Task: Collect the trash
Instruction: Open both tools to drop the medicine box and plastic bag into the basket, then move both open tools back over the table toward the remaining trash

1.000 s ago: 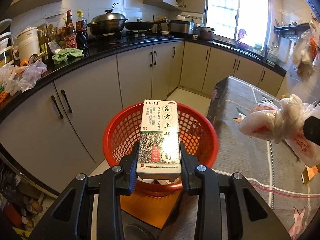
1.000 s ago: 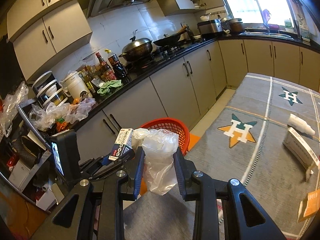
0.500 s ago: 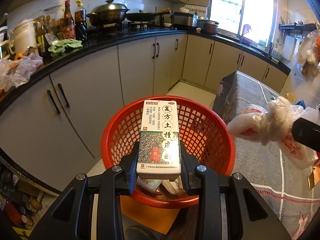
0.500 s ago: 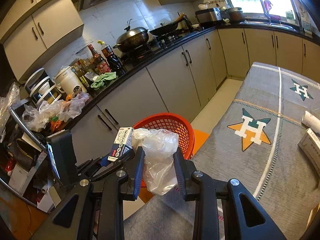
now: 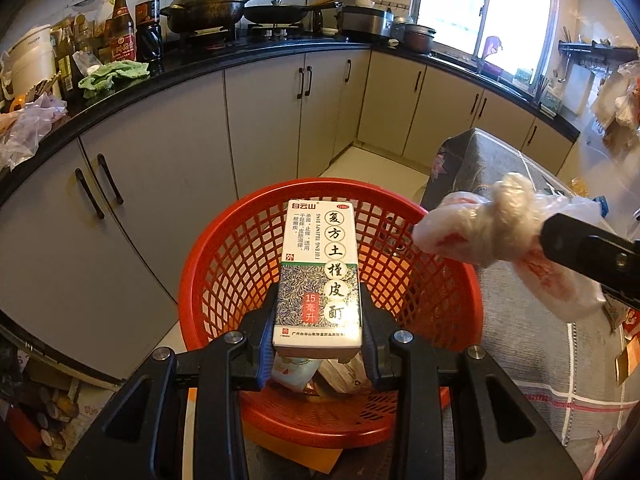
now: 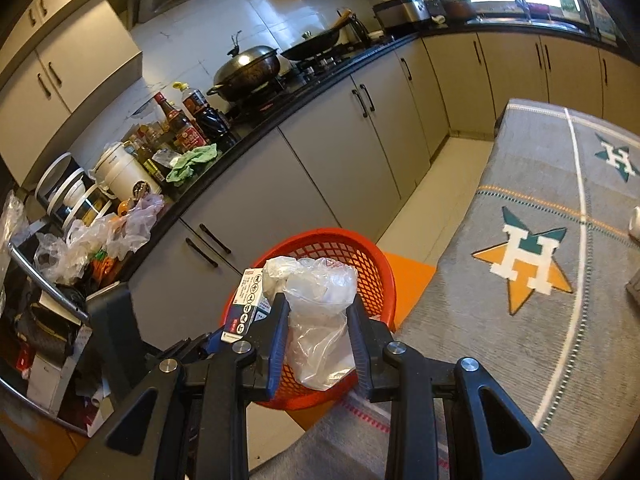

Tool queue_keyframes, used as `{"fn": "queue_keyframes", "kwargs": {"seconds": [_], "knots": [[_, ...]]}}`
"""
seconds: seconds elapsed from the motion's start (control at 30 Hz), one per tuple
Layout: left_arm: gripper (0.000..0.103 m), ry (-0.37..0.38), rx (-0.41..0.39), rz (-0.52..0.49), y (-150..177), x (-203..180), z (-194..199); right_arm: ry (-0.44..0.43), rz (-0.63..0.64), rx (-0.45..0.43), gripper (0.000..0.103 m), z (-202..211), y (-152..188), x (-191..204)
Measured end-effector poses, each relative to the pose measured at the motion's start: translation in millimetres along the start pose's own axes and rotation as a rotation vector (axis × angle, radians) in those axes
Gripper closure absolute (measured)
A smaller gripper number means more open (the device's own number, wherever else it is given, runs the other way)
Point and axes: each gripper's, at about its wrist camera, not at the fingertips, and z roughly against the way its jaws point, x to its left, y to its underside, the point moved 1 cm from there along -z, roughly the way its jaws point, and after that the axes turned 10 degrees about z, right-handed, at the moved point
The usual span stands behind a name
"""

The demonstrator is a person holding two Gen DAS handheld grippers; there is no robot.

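Note:
My left gripper (image 5: 318,316) is shut on a white and green medicine box (image 5: 318,272), held over the red mesh basket (image 5: 224,264) on the floor. Some wrappers (image 5: 316,372) lie at the basket's bottom. In the right wrist view my right gripper (image 6: 318,312) is shut on a crumpled clear plastic bag (image 6: 320,304), above the near rim of the same red basket (image 6: 376,268). The bag (image 5: 492,224) and right gripper enter the left wrist view from the right, by the basket's rim. The medicine box (image 6: 248,300) shows left of the bag.
Grey kitchen cabinets (image 5: 160,168) under a black counter stand behind the basket. A table with a grey star-patterned cloth (image 6: 528,264) is to the right. An orange mat (image 6: 408,276) lies under the basket. Clutter and plastic bags (image 6: 100,240) fill the left.
Both grippers have moved forward and down toward the basket, which now looks larger and closer. The bag has come nearer to the rim. Both grips are unchanged.

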Motion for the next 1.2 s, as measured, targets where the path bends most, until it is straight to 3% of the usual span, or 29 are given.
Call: {"fn": "queue_keyframes", "kwargs": {"seconds": [0.3,0.33,0.4,0.47,0.8,1.2], "knots": [[0.07,-0.019,0.001,0.0,0,5,-6,0.005,-0.023,0.016,0.069,-21,-4,-3],[0.069,-0.019,0.001,-0.001,0,5,-7,0.0,-0.026,0.014,0.066,-21,-5,-4],[0.068,-0.023,-0.001,-0.001,1,5,-7,-0.026,-0.033,0.015,0.049,-22,-6,-5],[0.061,-0.021,-0.008,0.001,2,5,-5,-0.029,-0.038,0.0,0.043,-18,-7,-5],[0.038,-0.028,-0.05,-0.001,2,-2,15,0.001,-0.03,-0.036,0.043,16,0,-6],[0.033,-0.011,-0.089,-0.024,3,-23,44,0.028,-0.061,-0.075,0.037,69,24,-23]]}}
